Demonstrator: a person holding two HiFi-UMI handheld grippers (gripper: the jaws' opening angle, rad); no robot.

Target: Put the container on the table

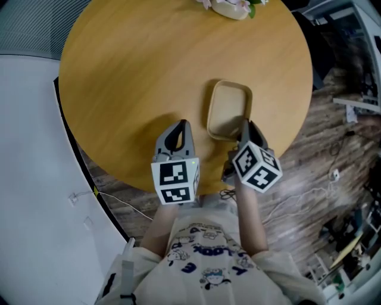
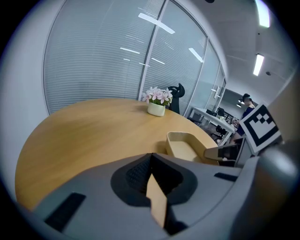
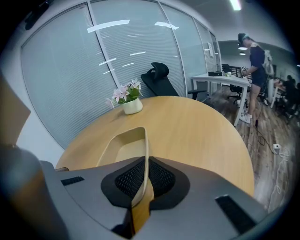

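A shallow beige container (image 1: 229, 107) lies on the round wooden table (image 1: 137, 65), near its front right edge. My right gripper (image 1: 244, 126) is shut on the container's near right wall, and that thin wall (image 3: 143, 145) runs between the jaws of the right gripper (image 3: 144, 161). My left gripper (image 1: 181, 125) hovers over the table just left of the container, shut with nothing in it. In the left gripper view, the left gripper (image 2: 151, 157) has its jaws meeting at the tip, and the container (image 2: 185, 145) sits to the right.
A small white pot of pink flowers (image 1: 232, 7) stands at the table's far edge. Glass partitions, a black office chair (image 3: 159, 77) and desks lie beyond. A person (image 3: 255, 58) stands at the far right. Cables (image 1: 333, 173) trail over the wooden floor.
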